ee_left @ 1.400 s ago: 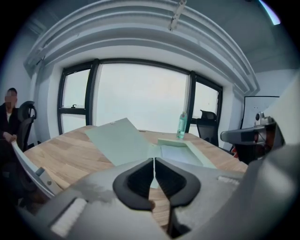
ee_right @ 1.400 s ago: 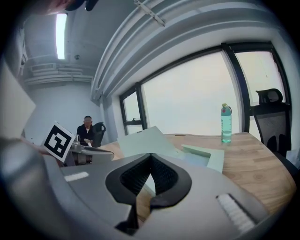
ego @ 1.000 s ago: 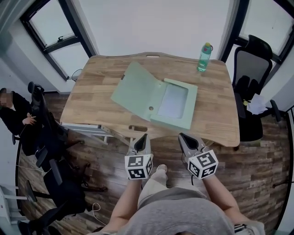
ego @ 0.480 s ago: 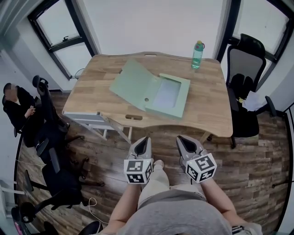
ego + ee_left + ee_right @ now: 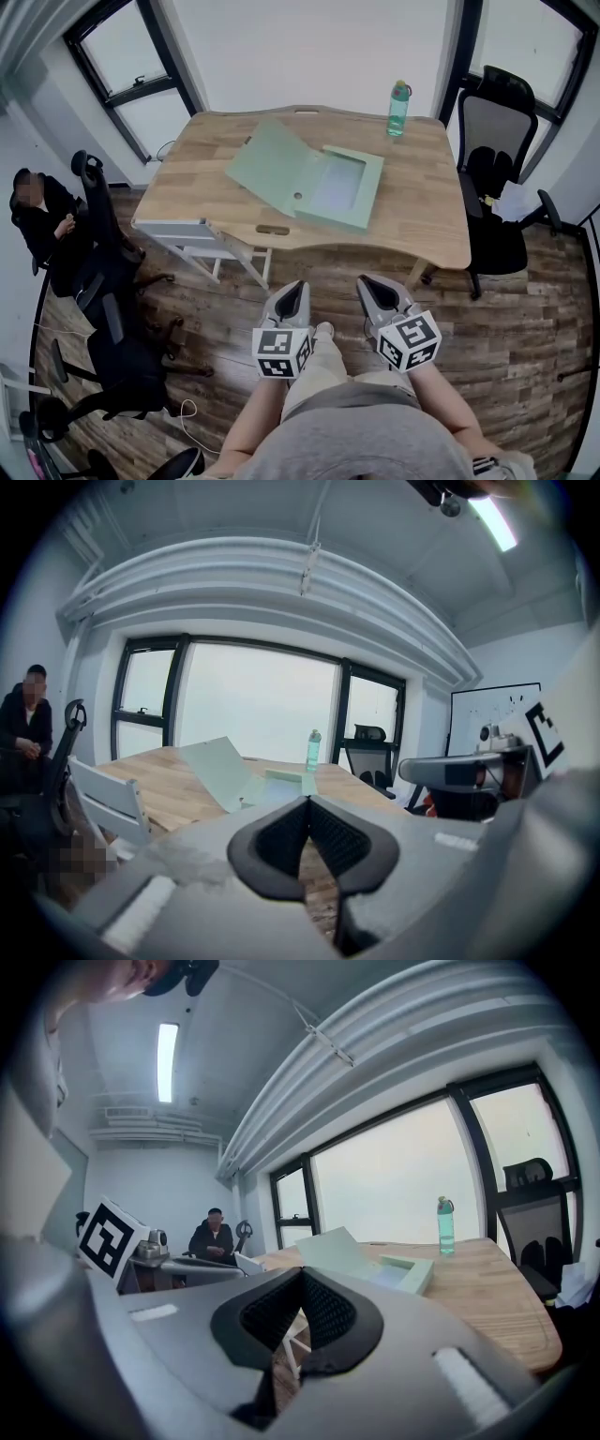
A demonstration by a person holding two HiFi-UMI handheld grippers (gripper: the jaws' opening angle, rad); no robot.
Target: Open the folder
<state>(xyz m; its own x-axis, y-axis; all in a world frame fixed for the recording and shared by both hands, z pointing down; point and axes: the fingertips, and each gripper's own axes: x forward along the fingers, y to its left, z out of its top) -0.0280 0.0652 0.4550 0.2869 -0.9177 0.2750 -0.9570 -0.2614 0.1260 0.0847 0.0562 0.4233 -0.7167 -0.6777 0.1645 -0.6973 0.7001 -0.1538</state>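
Left claw [image 5: 292,289]: jaws pressed together at the tips, nothing between them; its own view confirms the black pads meet. Right claw [image 5: 372,283]: jaws likewise closed tip to tip, nothing held. Both claws are side by side in front of the person's body, over the wood-plank floor [image 5: 525,309], pointing toward the worktop [image 5: 427,220] and well short of its near edge. Neither touches anything.

Folder [image 5: 305,178]: pale green box type, lying near the middle of the wooden worktop, already open. Its cover [image 5: 267,157] stands tilted up on the left side. The tray half [image 5: 361,211] lies flat on the right, with a pale sheet [image 5: 337,187] inside it.

Water bottle [image 5: 399,108]: green, upright, at the far right of the worktop, well apart from the folder.

Black office chair [image 5: 492,131] stands off the right end of the worktop, with white paper [image 5: 517,202] lying beside its seat. A person in dark clothes [image 5: 42,220] sits at the left of the room, with black chairs [image 5: 98,272] nearby. Windows [image 5: 122,56] fill the far corners.
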